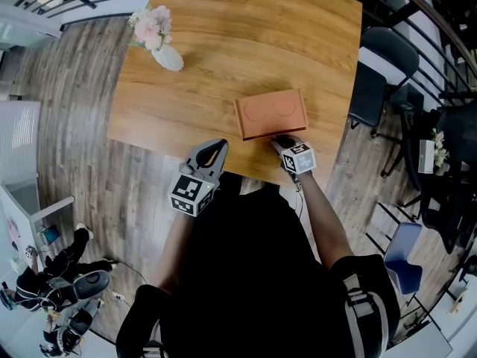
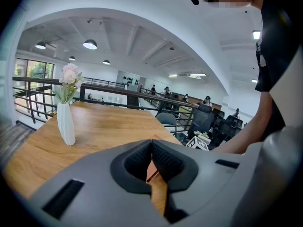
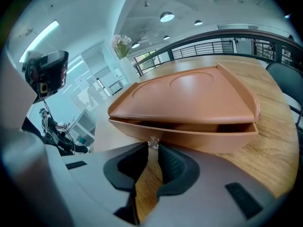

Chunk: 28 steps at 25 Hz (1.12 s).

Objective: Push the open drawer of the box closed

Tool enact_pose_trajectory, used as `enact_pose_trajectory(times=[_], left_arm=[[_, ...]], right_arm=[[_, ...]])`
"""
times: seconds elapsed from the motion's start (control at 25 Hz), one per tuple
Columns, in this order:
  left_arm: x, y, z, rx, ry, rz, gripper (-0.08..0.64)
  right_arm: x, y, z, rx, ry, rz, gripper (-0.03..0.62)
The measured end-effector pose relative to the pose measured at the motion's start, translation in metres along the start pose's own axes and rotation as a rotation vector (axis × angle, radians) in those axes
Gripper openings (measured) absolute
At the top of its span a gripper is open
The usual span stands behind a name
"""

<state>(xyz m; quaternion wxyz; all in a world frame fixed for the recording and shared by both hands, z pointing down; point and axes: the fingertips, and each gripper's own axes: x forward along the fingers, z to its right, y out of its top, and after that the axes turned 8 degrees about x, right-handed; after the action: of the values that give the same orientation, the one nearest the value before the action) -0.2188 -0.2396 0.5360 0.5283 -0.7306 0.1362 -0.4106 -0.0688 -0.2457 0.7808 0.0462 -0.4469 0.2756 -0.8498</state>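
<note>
A flat brown box (image 1: 270, 114) lies on the wooden table (image 1: 223, 28) near its front edge. In the right gripper view its shallow drawer (image 3: 199, 137) stands out a little from under the top (image 3: 189, 96), with a dark gap above it. A small clear knob (image 3: 154, 143) on the drawer front sits between my right gripper's (image 3: 154, 148) tips, which are closed down to the knob's width. That right gripper (image 1: 282, 142) meets the box's near side. My left gripper (image 1: 216, 149) hovers at the table edge left of the box, its tips (image 2: 151, 143) touching and holding nothing.
A white vase of pink flowers (image 1: 158, 42) stands at the table's far left, also in the left gripper view (image 2: 65, 115). Dark chairs (image 1: 384, 73) stand right of the table. A railing (image 3: 213, 46) runs behind it.
</note>
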Motion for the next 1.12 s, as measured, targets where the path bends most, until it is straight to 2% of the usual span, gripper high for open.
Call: enact_pose_trajectory(times=[0.6,1.12], left_arm=[[0.004,-0.002,-0.011,-0.009,0.002,-0.011,0.021],[0.004,0.000,-0.004,0.005,-0.007,-0.008,0.021]], right_arm=[[0.009,0.010,0.002,0.016,0.004,0.017,0.081],[0.007,0.010,0.003,0.022,-0.004,0.024,0.084]])
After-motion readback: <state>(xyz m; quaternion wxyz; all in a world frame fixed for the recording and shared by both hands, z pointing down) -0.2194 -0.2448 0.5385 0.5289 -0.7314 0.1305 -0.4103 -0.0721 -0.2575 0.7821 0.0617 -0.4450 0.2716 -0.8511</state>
